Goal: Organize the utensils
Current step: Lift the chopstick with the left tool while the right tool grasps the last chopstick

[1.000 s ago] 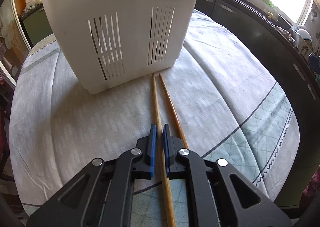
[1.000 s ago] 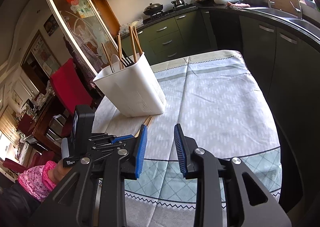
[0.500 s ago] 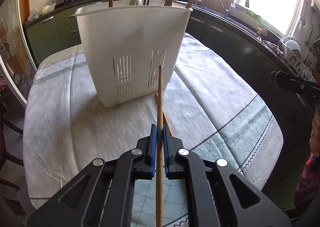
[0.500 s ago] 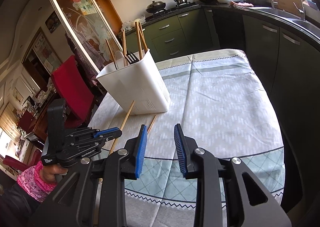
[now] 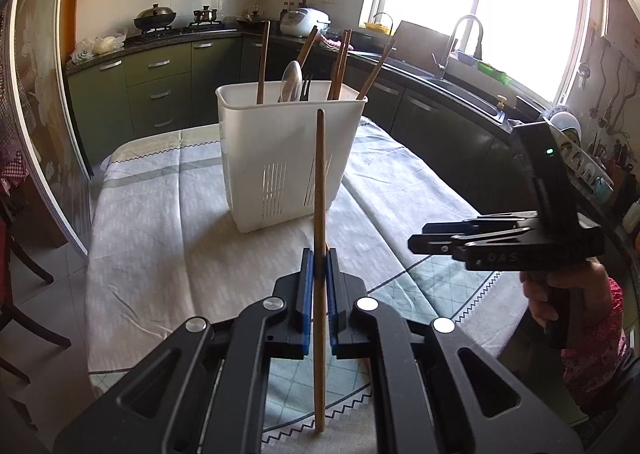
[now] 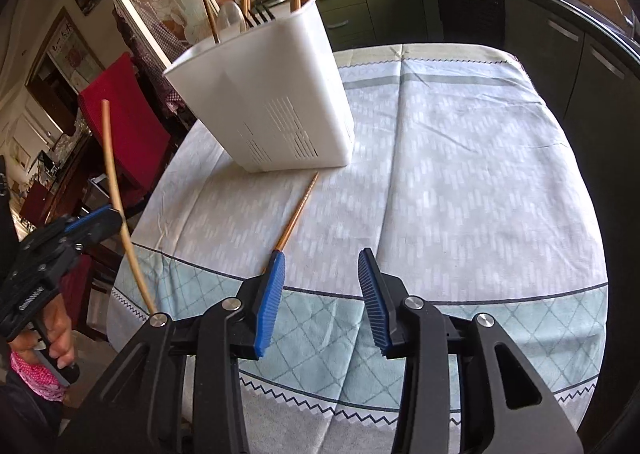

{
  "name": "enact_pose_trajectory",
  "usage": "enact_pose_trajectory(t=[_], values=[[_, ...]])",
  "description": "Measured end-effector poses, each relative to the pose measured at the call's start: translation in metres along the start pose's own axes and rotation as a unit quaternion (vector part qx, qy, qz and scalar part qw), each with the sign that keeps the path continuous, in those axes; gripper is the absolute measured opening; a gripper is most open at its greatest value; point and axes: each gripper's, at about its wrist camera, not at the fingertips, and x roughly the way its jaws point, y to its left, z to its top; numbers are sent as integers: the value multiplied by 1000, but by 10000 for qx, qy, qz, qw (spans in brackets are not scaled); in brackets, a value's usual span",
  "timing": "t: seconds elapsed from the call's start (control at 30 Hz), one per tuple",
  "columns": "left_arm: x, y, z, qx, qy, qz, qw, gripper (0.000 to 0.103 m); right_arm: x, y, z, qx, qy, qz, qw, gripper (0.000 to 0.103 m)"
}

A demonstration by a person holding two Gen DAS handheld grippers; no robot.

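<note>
My left gripper (image 5: 319, 260) is shut on a wooden chopstick (image 5: 319, 190) and holds it upright, raised above the table in front of the white slotted utensil holder (image 5: 280, 150). The holder has several chopsticks, a spoon and a fork standing in it. In the right wrist view the held chopstick (image 6: 116, 190) shows at the left, beside the holder (image 6: 276, 102). A second chopstick (image 6: 298, 210) lies on the cloth just ahead of my right gripper (image 6: 322, 268), which is open and empty. The right gripper also shows in the left wrist view (image 5: 460, 242).
The table carries a grey and pale green cloth (image 6: 460, 158). A red chair (image 6: 124, 114) stands at the table's left side. Dark green kitchen cabinets (image 5: 160, 90) and a sink counter (image 5: 452, 82) run behind and to the right.
My left gripper has lifted the chopstick off the cloth and drawn back and up from the holder. My right gripper has moved down toward the chopstick left on the table.
</note>
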Motion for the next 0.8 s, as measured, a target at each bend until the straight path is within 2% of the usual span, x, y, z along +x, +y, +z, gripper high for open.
enact_pose_trajectory(t=[0.23, 0.57, 0.7, 0.8], values=[[-28, 2, -4, 45, -274, -67, 9996, 6, 67, 29, 18, -287, 571, -342, 9974, 39], [-44, 10, -10, 41, -395, -123, 9991, 6, 99, 65, 27, -737, 523, -1144, 9893, 40], [-44, 13, -12, 13, -407, -126, 9991, 6, 101, 75, 27, -871, 587, -1020, 9892, 15], [-45, 14, -13, 1, -408, -130, 9991, 6, 101, 74, 26, -817, 622, -926, 9904, 9]])
